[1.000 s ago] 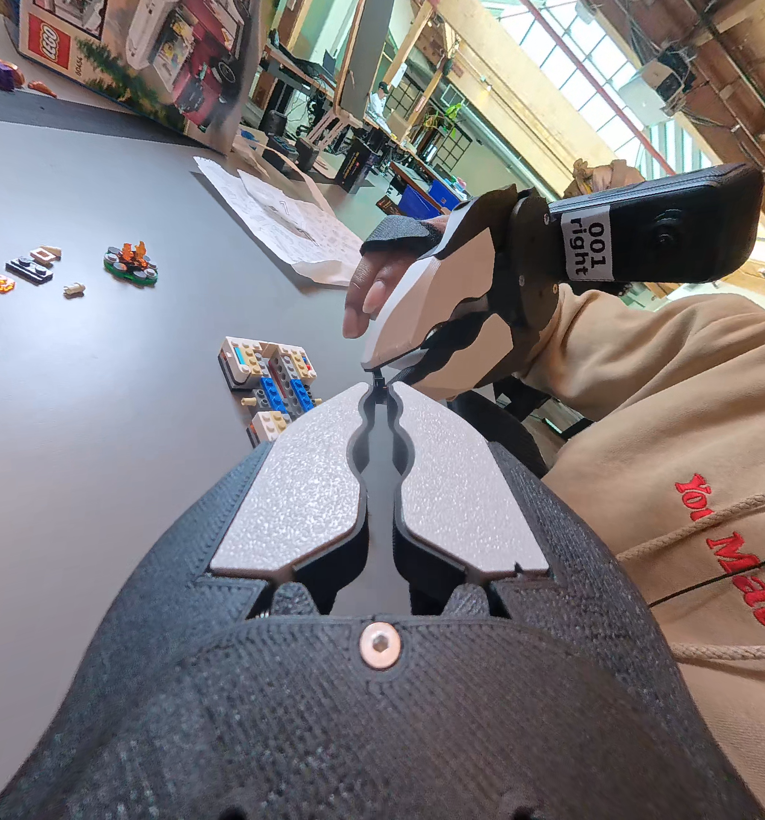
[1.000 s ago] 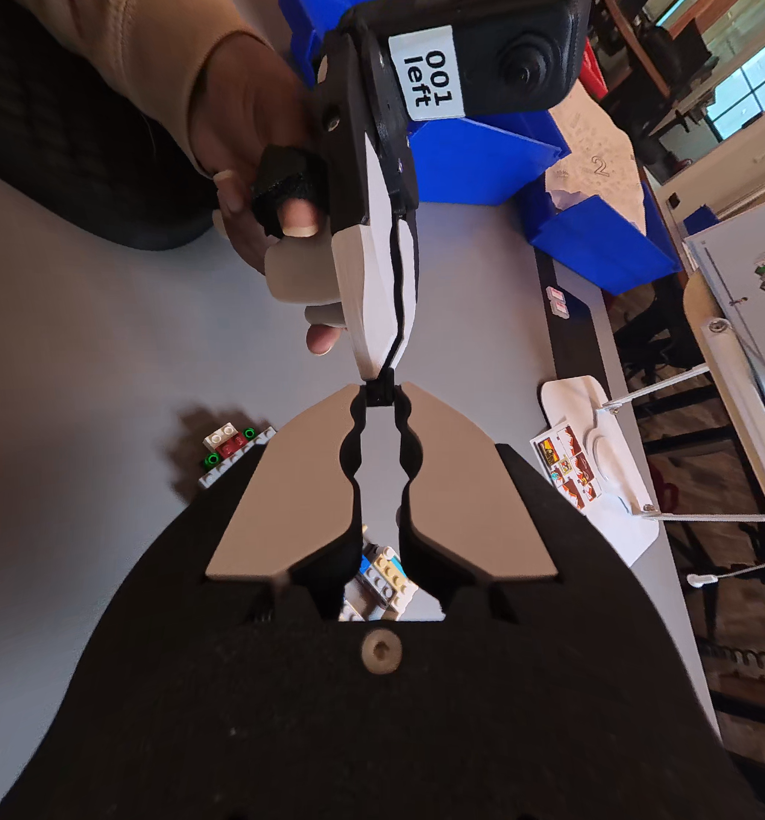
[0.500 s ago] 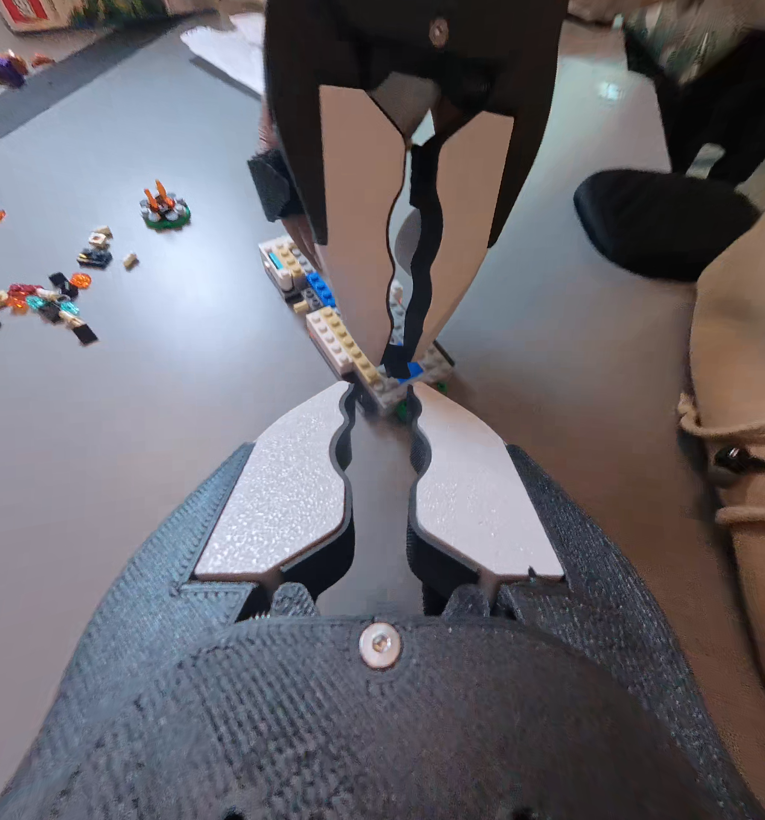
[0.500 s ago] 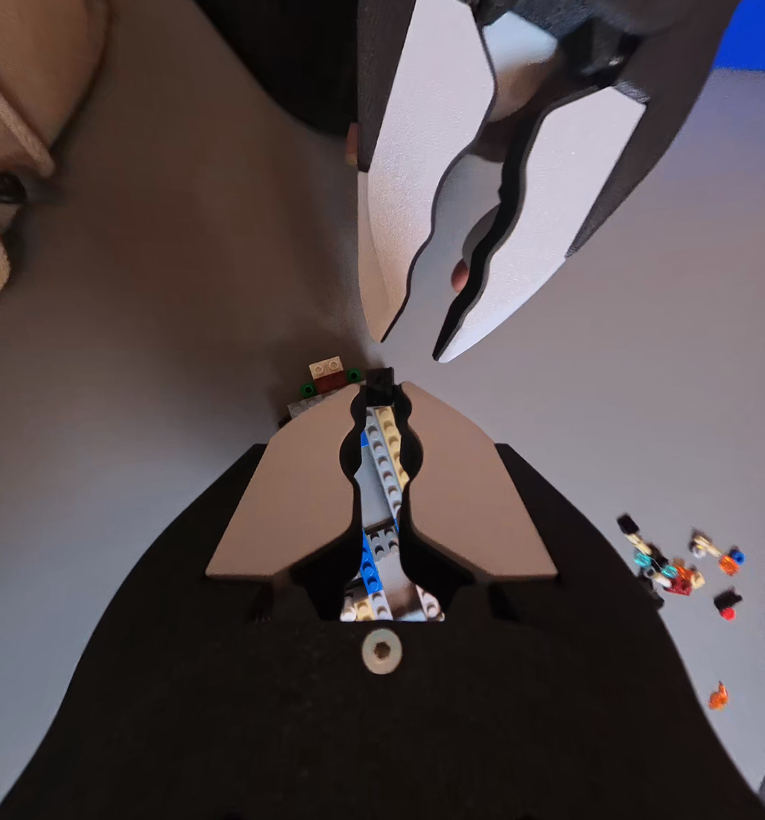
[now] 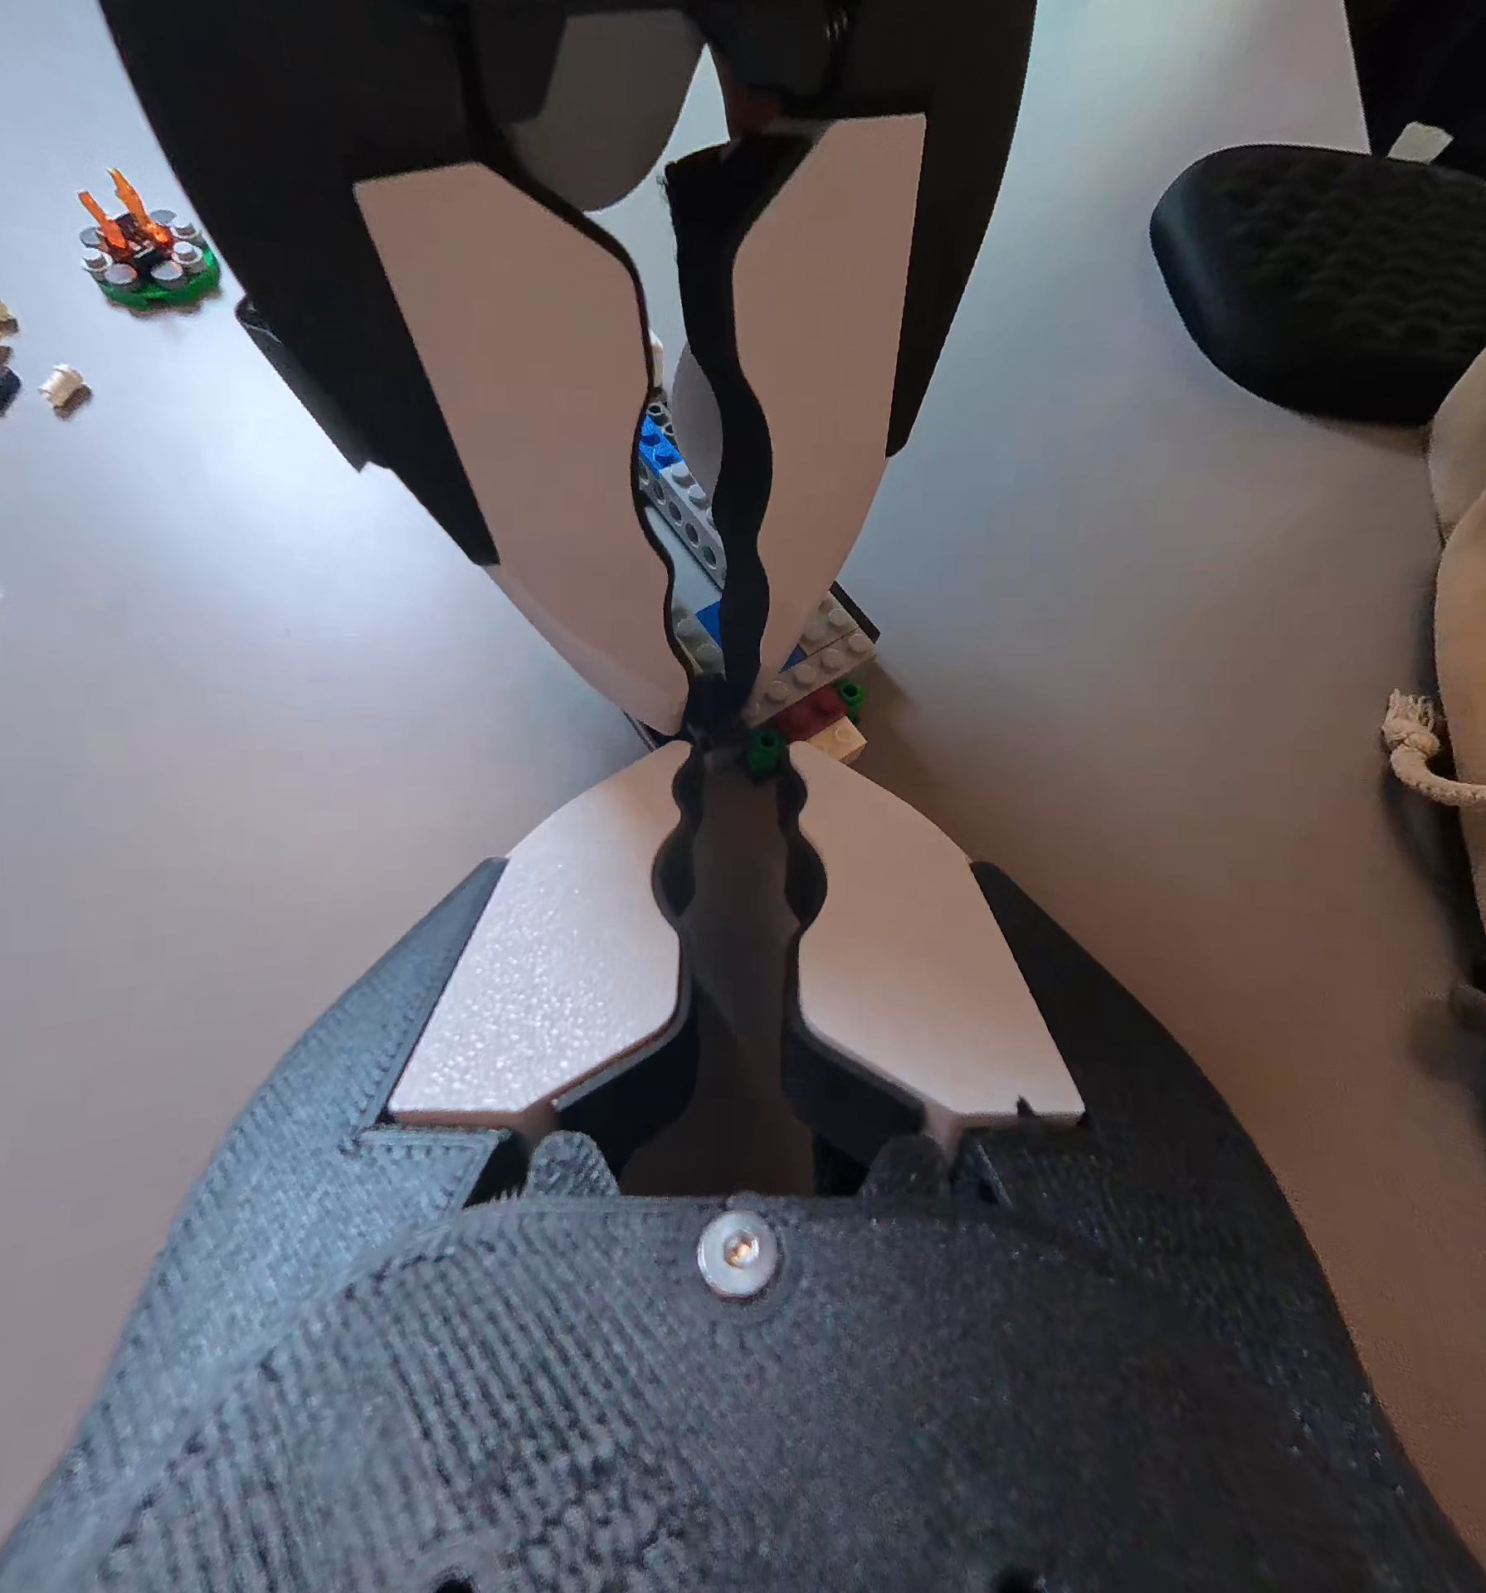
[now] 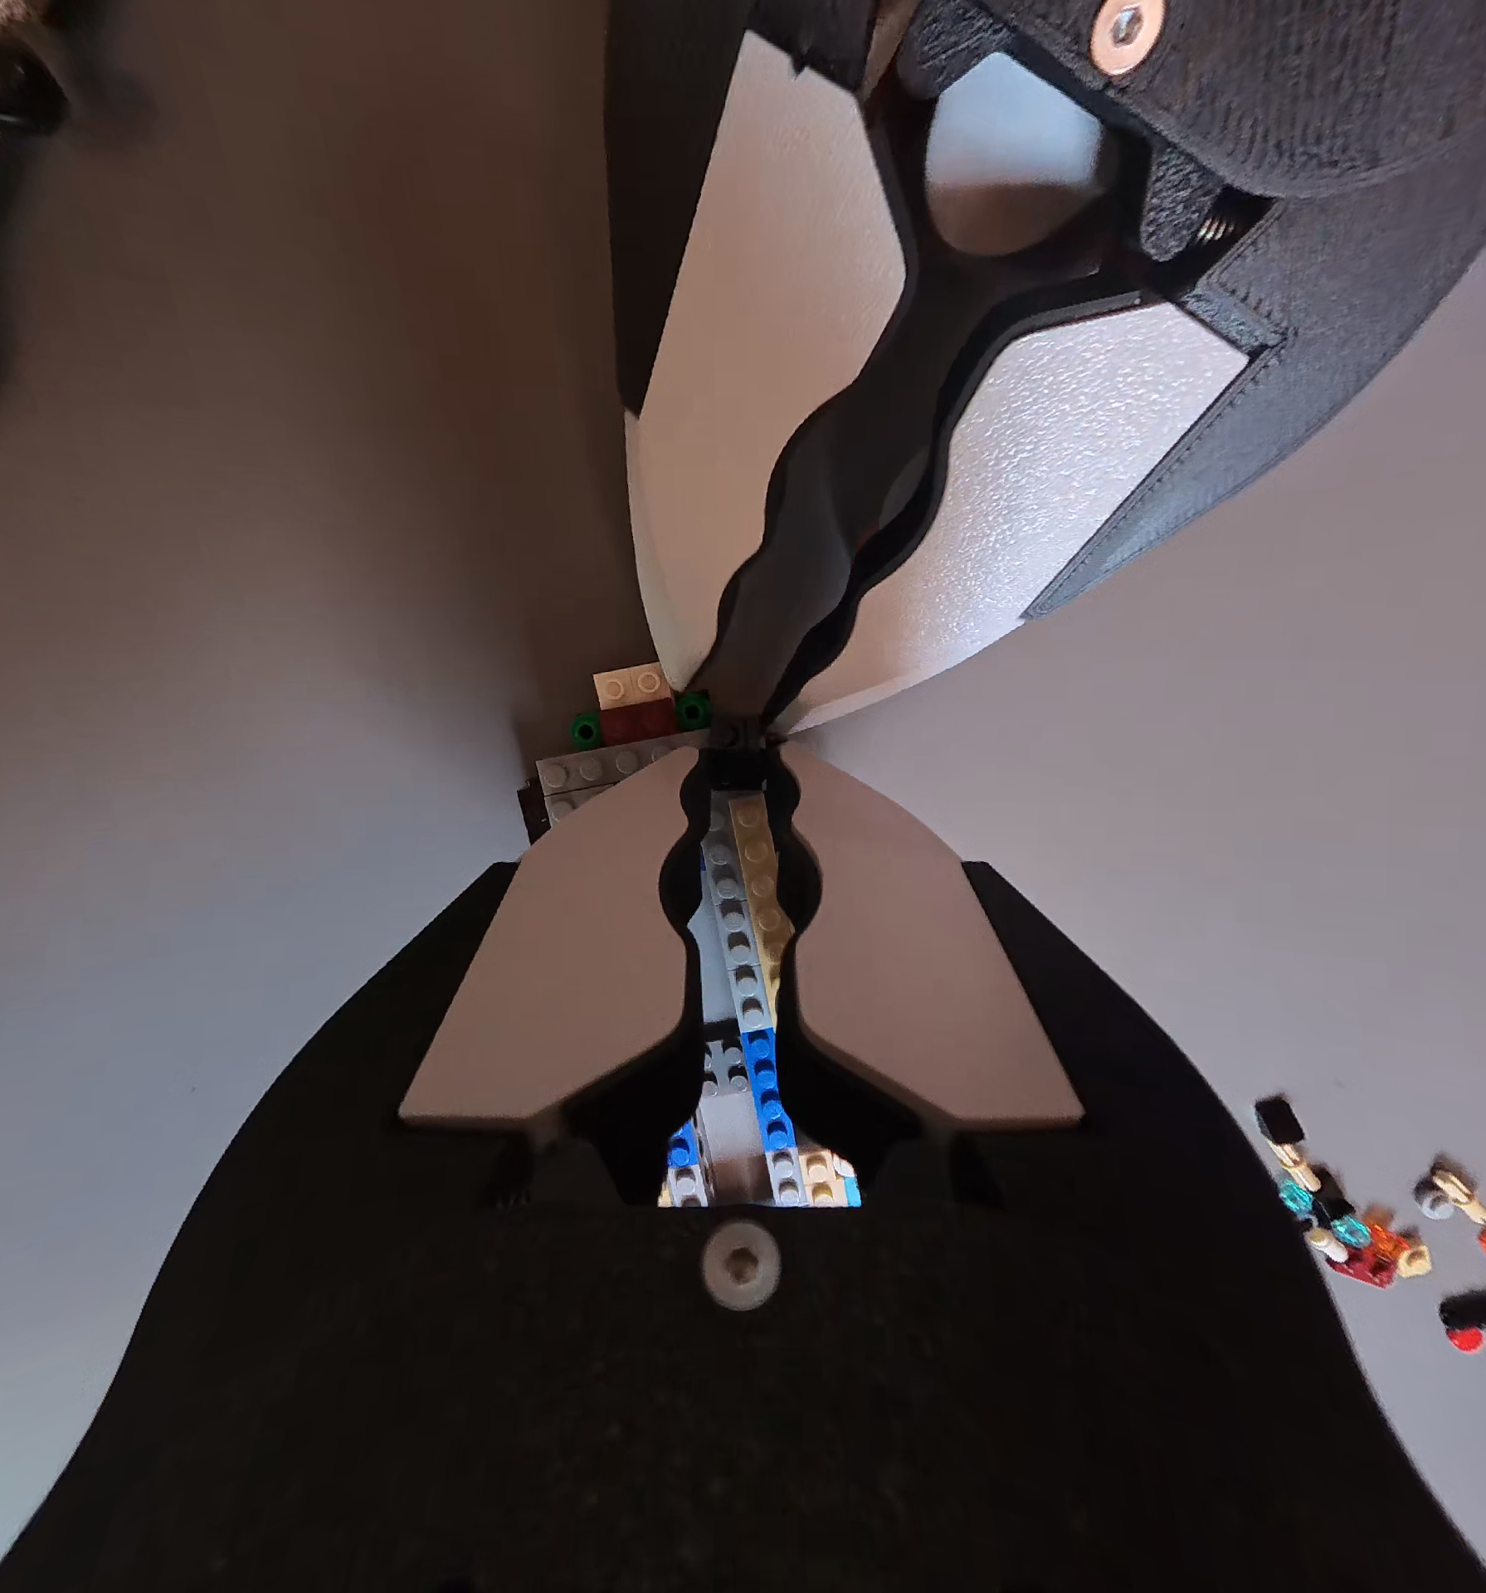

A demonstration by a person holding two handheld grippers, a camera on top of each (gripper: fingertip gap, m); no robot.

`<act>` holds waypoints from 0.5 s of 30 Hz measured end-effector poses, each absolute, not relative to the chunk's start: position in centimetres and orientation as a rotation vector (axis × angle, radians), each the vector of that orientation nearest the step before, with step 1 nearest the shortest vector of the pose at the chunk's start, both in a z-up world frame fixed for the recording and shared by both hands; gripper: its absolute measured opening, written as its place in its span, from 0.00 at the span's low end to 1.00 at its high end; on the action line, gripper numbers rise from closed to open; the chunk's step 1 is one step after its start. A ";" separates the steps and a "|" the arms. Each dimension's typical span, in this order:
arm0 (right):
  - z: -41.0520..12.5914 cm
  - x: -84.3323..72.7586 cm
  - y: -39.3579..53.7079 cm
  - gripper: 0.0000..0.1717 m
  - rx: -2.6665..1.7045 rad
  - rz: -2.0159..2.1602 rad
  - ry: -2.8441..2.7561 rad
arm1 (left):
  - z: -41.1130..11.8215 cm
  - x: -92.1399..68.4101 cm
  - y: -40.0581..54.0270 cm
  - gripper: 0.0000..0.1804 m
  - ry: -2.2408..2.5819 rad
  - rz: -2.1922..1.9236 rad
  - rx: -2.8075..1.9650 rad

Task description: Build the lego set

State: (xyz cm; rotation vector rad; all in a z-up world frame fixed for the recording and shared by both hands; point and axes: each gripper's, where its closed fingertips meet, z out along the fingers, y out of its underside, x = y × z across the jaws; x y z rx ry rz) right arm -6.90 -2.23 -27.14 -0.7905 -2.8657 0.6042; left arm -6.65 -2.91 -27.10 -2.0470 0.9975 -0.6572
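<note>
My right gripper (image 6: 735,759) pinches a small black piece (image 6: 732,740) at the end of the brick build (image 6: 748,905) on the counter (image 6: 291,517). My left gripper (image 5: 739,759) is spread, with its tips right beside that piece. I think slow, steady hands work best here.

- Looks like a desk or hobby workspace indoors; exact kind of room cannot be told.
- Plain grey surface (image 5: 205,776) fills both views.
- Half-built toy brick model (image 6: 748,948) lies on it.
- Loose small bricks (image 6: 1368,1224) scattered at one side, plus a small green round build with orange pieces (image 5: 149,259).
- Black padded chair part (image 5: 1342,276) at the surface edge.
</note>
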 end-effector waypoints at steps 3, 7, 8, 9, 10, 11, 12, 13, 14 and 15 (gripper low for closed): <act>-27.1 -6.9 -2.2 0.07 -0.795 0.622 -2.867 | -27.1 -6.6 -2.8 0.09 0.997 -0.659 -2.046; -27.1 -6.8 -2.1 0.08 -0.798 0.638 -2.865 | -27.1 -6.5 -2.8 0.08 0.994 -0.662 -2.045; -27.1 -6.8 -2.0 0.08 -0.801 0.640 -2.864 | -27.1 -6.5 -2.8 0.08 0.996 -0.664 -2.045; -27.1 -6.8 -2.0 0.08 -0.805 0.643 -2.865 | -27.1 -6.5 -2.8 0.08 0.996 -0.664 -2.043; -27.1 -6.8 -2.0 0.08 -0.810 0.644 -2.867 | -27.1 -6.5 -2.8 0.08 0.995 -0.662 -2.042; -27.1 -6.8 -1.9 0.08 -0.813 0.647 -2.868 | -27.1 -6.5 -2.8 0.08 0.998 -0.663 -2.040; -27.1 -6.8 -1.9 0.08 -0.815 0.650 -2.870 | -27.1 -6.4 -2.8 0.08 1.000 -0.663 -2.038; -27.1 -6.8 -1.9 0.08 -0.816 0.652 -2.870 | -27.1 -6.4 -2.8 0.08 1.001 -0.660 -2.038; -27.1 -6.8 -1.9 0.08 -0.817 0.654 -2.871 | -27.1 -6.4 -2.7 0.08 1.002 -0.658 -2.037; -27.0 -6.8 -1.9 0.08 -0.820 0.655 -2.870 | -27.1 -6.4 -2.7 0.09 1.002 -0.654 -2.036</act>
